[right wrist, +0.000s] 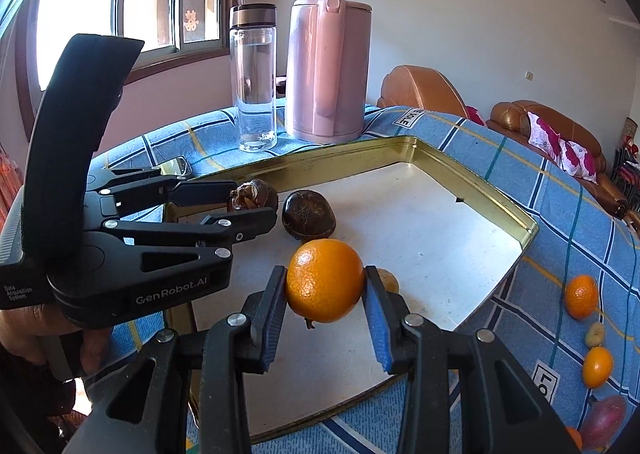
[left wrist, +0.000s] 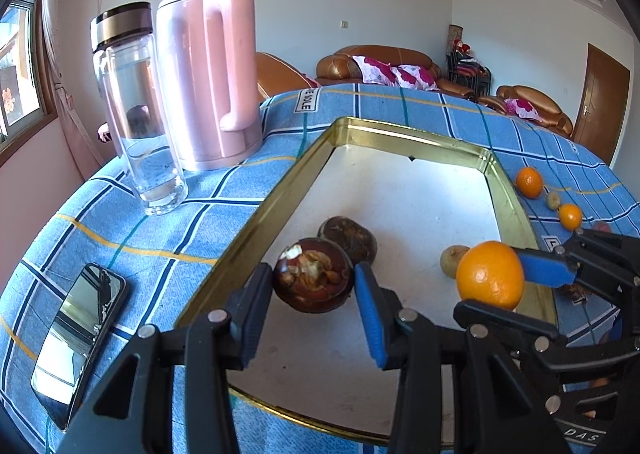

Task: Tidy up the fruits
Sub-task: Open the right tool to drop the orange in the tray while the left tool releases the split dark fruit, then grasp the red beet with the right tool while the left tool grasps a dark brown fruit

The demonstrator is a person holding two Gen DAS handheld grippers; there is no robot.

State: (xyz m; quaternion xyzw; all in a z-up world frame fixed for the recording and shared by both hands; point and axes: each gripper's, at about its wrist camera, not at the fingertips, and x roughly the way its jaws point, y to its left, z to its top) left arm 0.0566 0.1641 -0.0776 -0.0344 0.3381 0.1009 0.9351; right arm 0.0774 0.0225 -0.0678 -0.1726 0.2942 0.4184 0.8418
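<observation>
A gold-rimmed metal tray (left wrist: 288, 190) (right wrist: 496, 198) lies on the blue checked tablecloth. My left gripper (left wrist: 314, 280) (right wrist: 250, 210) is shut on a dark brown mangosteen (left wrist: 312, 280) (right wrist: 252, 194) over the tray's near left part. A second mangosteen (left wrist: 348, 238) (right wrist: 308, 216) lies in the tray just behind it. My right gripper (right wrist: 325, 282) (left wrist: 496, 278) is shut on an orange (right wrist: 325, 280) (left wrist: 490, 274), held just above the tray. A small yellowish fruit (left wrist: 452, 260) (right wrist: 390, 280) lies in the tray behind the orange.
A pink kettle (left wrist: 208, 74) (right wrist: 326, 70) and a glass bottle (left wrist: 136, 110) (right wrist: 254, 78) stand at the table's far left. A phone (left wrist: 76, 338) lies left of the tray. Right of the tray lie two small oranges (right wrist: 581, 296) (right wrist: 597, 367), a small yellow fruit (right wrist: 595, 334) and a reddish fruit (right wrist: 604, 420).
</observation>
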